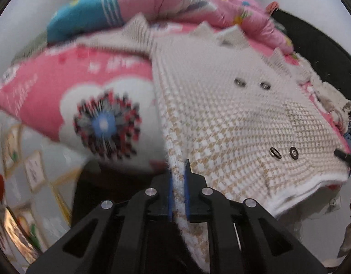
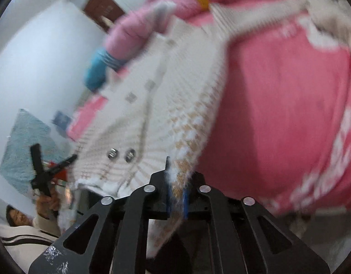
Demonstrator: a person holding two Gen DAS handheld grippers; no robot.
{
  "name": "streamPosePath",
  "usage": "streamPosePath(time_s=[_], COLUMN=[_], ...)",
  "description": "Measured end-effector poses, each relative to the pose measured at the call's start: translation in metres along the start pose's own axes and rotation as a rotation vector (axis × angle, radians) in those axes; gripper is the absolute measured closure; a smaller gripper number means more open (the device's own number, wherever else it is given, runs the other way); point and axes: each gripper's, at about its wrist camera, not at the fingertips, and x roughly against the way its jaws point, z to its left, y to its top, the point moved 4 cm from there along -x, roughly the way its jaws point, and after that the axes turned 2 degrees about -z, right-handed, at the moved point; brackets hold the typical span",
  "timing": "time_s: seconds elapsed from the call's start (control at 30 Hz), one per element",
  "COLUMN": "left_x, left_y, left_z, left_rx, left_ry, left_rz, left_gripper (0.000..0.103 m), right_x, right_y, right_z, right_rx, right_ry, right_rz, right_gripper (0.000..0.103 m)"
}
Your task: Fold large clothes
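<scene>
left tongs [image 1: 178, 182] pinching cardigan [image 1: 232, 114] hem, person [image 2: 17, 219] only in right view

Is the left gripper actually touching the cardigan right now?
Touching. The left wrist view shows the left gripper shut on the cardigan, its blue pads pressing the white hem between them.

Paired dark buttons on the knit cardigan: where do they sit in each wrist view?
Left wrist: the buttons sit right of centre, low on the cardigan, above the hem.
Right wrist: the buttons sit lower left of centre, up and left of the right tongs.
Shared landmark: the pink quilt bunched behind the cardigan.
</scene>
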Motion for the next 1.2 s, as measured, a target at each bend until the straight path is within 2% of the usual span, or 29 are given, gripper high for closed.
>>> streamPosePath(time_s=[0.03,0.07,0.1,0.13,0.17,0.2,0.27,0.33,0.4,0.43,0.5,0.6,0.7,0.77,0.8,0.87,0.9,0.97,1.03,1.07,1.1,1.17,1.2], left_x=[-0.010,-0.017,-0.022,-0.022,-0.020,-0.014,-0.003,0.003,0.005,0.007,0.007,-0.002,-0.026,-0.042,-0.056,-0.078,-0.093,-0.124,-0.147,-0.164,-0.175,-0.197,-0.213], left_y=[-0.002,-0.004,-0.006,-0.007,-0.006,-0.003,0.008,0.024,0.048,0.062,0.092,0.152,0.210,0.238,0.257,0.283,0.298,0.322,0.336,0.343,0.347,0.350,0.348], left_z=[0.001,0.004,0.010,0.016,0.020,0.026,0.042,0.054,0.068,0.074,0.086,0.114,0.151,0.173,0.189,0.207,0.217,0.231,0.242,0.251,0.259,0.268,0.274], left_rx=[0.011,0.021,0.033,0.038,0.038,0.044,0.067,0.091,0.122,0.134,0.160,0.226,0.299,0.350,0.388,0.428,0.438,0.433,0.440,0.456,0.468,0.486,0.486], left_ry=[0.010,0.019,0.035,0.057,0.062,0.063,0.084,0.104,0.123,0.127,0.154,0.198,0.225,0.235,0.242,0.245,0.256,0.271,0.265,0.261,0.257,0.266,0.285], left_rz=[0.027,0.044,0.058,0.056,0.048,0.026,-0.031,-0.061,-0.097,-0.127,-0.193,-0.277,-0.310,-0.307,-0.302,-0.288,-0.273,-0.238,-0.209,-0.186,-0.174,-0.132,-0.090], left_gripper=[0.088,0.084,0.082,0.078,0.065,0.050,0.041,0.039,0.035,0.034,0.030,0.028,0.028,0.028,0.028,0.028,0.028,0.028,0.028,0.031,0.040,0.049,0.060], right_x=[-0.007,-0.012,-0.011,-0.006,0.002,0.011,0.021,0.019,0.004,-0.004,-0.038,-0.093,-0.153,-0.177,-0.199,-0.214,-0.230,-0.238,-0.249,-0.255,-0.258,-0.263,-0.266], right_y=[0.000,0.001,0.003,0.008,0.016,0.026,0.047,0.070,0.098,0.101,0.126,0.152,0.178,0.180,0.187,0.183,0.187,0.184,0.182,0.182,0.180,0.178,0.178], right_z=[-0.007,-0.015,-0.018,-0.020,-0.017,-0.012,0.005,0.033,0.075,0.088,0.129,0.180,0.221,0.234,0.244,0.253,0.257,0.258,0.258,0.260,0.258,0.253,0.252], right_rx=[-0.023,-0.043,-0.049,-0.045,-0.037,-0.032,0.005,0.070,0.160,0.193,0.265,0.367,0.426,0.460,0.484,0.512,0.520,0.528,0.550,0.560,0.570,0.566,0.562], right_ry=[-0.055,-0.143,-0.200,-0.253,-0.280,-0.297,-0.315,-0.313,-0.241,-0.201,-0.107,-0.015,0.052,0.061,0.043,0.021,0.018,0.017,0.013,0.006,0.004,0.016,0.019], right_rz=[0.030,0.049,0.051,0.036,0.004,-0.034,-0.103,-0.156,-0.204,-0.215,-0.207,-0.196,-0.164,-0.149,-0.146,-0.130,-0.113,-0.097,-0.091,-0.091,-0.087,-0.070,-0.067], right_gripper=[0.074,0.054,0.044,0.044,0.043,0.037,0.030,0.025,0.013,0.011,0.010,0.010,0.010,0.010,0.013,0.023,0.028,0.036,0.039,0.039,0.039,0.039,0.039])
